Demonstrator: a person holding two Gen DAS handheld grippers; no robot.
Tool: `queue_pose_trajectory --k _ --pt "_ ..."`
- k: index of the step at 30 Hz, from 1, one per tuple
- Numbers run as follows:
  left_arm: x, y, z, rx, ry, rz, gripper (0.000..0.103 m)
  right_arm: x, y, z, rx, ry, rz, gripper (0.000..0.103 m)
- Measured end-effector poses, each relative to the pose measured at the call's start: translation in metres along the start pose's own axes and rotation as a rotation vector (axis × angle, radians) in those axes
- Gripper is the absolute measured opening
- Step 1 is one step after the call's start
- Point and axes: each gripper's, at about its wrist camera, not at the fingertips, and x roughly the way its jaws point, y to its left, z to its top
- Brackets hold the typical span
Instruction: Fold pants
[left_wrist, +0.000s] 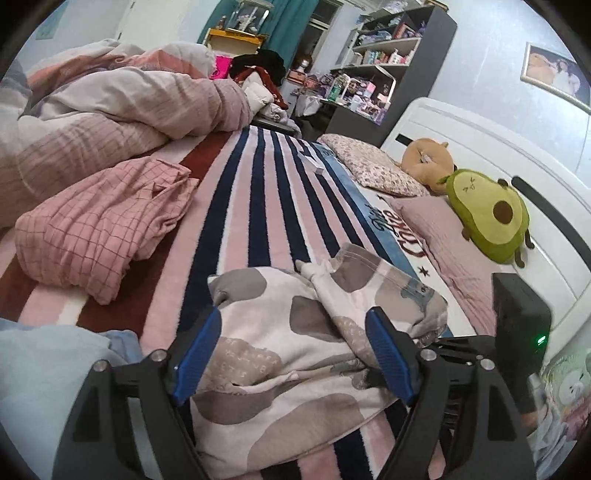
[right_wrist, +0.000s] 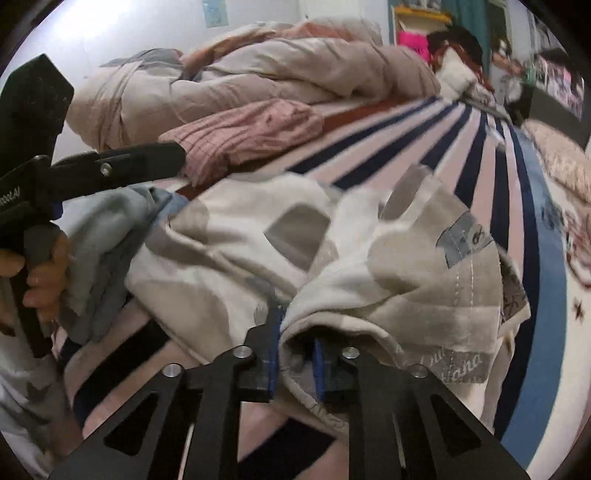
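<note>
1. Pants, one pair, lay bunched on the striped blanket of the bed, close under both claws (cream cloth with grey and tan blotches, a stitched waistband, and a blue-grey patch near the band).
2. One right gripper stood nearly closed, its two blue pads pinching a folded edge of the pants between them; the picture was blurred there, yet the cloth plainly ran into the narrow gap.
3. One left gripper stood wide apart over the pants, the cloth lying between its two blue pads with neither pad pressing on it, so it held nothing.
4. In the right wrist view the left gripper showed from the side at the picture's left, with a hand wrapped round its handle.
5. Just beside the pants, toward that hand, lay one light blue garment, crumpled.
6. Farther out lay one pink checked garment, loosely folded, and behind it one rumpled duvet.
7. Toward the headboard lay two pillows (one floral, one pink) and two plush toys: one avocado, one tan.
</note>
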Motion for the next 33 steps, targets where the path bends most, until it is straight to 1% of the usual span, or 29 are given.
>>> queue_pose_trajectory --k 1,2,3,4,5,7,9,10,11,12,14,15,18,21,22,23,24,25,26,27,29,30,32,33 --pt "0.002 -0.003 0.000 0.010 0.011 -0.002 0.078 -0.008 -0.004 -0.004 0.021 -0.016 0.035 0.029" --pt "0.004 -0.006 -0.001 0.019 0.021 -0.005 0.078 -0.018 -0.006 -0.009 0.033 -0.038 0.064 0.035" --pt "0.006 -0.011 -0.003 0.031 0.033 -0.009 0.078 -0.031 -0.007 -0.015 0.041 -0.063 0.093 0.045" --pt "0.009 -0.016 -0.005 0.043 0.046 -0.013 0.079 -0.045 -0.009 -0.020 0.049 -0.093 0.111 0.050" --pt "0.012 -0.022 -0.007 0.058 0.060 -0.018 0.079 -0.059 -0.013 -0.027 0.057 -0.123 0.112 0.051" --pt "0.020 -0.039 -0.011 0.091 0.087 -0.031 0.079 -0.080 -0.021 -0.042 0.083 -0.162 0.077 0.051" --pt "0.029 -0.057 -0.015 0.118 0.108 -0.044 0.079 -0.095 -0.032 -0.056 0.118 -0.191 -0.003 0.052" --pt "0.035 -0.066 -0.016 0.132 0.118 -0.048 0.082 -0.102 -0.039 -0.066 0.139 -0.204 -0.054 0.052" --pt "0.041 -0.074 -0.018 0.148 0.128 -0.053 0.085 -0.103 -0.043 -0.070 0.151 -0.209 -0.071 0.052" --pt "0.050 -0.084 -0.019 0.167 0.144 -0.055 0.087 -0.107 -0.050 -0.079 0.173 -0.217 -0.077 0.052" --pt "0.067 -0.099 -0.023 0.201 0.186 -0.042 0.087 -0.109 -0.060 -0.090 0.202 -0.223 -0.059 0.052" --pt "0.073 -0.105 -0.023 0.219 0.192 -0.022 0.087 -0.110 -0.066 -0.096 0.219 -0.224 -0.053 0.052" --pt "0.089 -0.116 -0.024 0.267 0.182 0.088 0.087 -0.116 -0.073 -0.111 0.232 -0.233 -0.053 0.052" --pt "0.098 -0.122 -0.024 0.289 0.182 0.082 0.087 -0.117 -0.081 -0.118 0.246 -0.241 -0.027 0.052" --pt "0.100 -0.123 -0.024 0.297 0.175 0.099 0.084 -0.114 -0.082 -0.117 0.247 -0.243 -0.021 0.052" --pt "0.100 -0.122 -0.023 0.298 0.166 0.113 0.079 -0.115 -0.082 -0.121 0.245 -0.246 -0.019 0.052" --pt "0.099 -0.122 -0.022 0.294 0.157 0.122 0.056 -0.113 -0.081 -0.121 0.238 -0.249 -0.026 0.052" --pt "0.100 -0.119 -0.020 0.287 0.161 0.124 0.024 -0.113 -0.080 -0.122 0.228 -0.250 -0.037 0.052" --pt "0.101 -0.116 -0.019 0.275 0.169 0.130 0.015 -0.113 -0.080 -0.123 0.222 -0.252 -0.043 0.052" --pt "0.099 -0.110 -0.016 0.253 0.161 0.144 0.013 -0.112 -0.080 -0.123 0.222 -0.253 -0.041 0.052" --pt "0.085 -0.095 -0.011 0.179 0.101 0.144 0.011 -0.111 -0.082 -0.125 0.237 -0.258 -0.022 0.052" --pt "0.077 -0.090 -0.011 0.149 0.072 0.157 0.011 -0.111 -0.084 -0.125 0.247 -0.263 -0.016 0.052" --pt "0.061 -0.074 -0.011 0.080 0.011 0.201 0.013 -0.112 -0.086 -0.126 0.255 -0.268 -0.024 0.052" --pt "0.049 -0.061 -0.014 0.032 -0.017 0.238 0.013 -0.112 -0.087 -0.127 0.262 -0.270 -0.032 0.052"
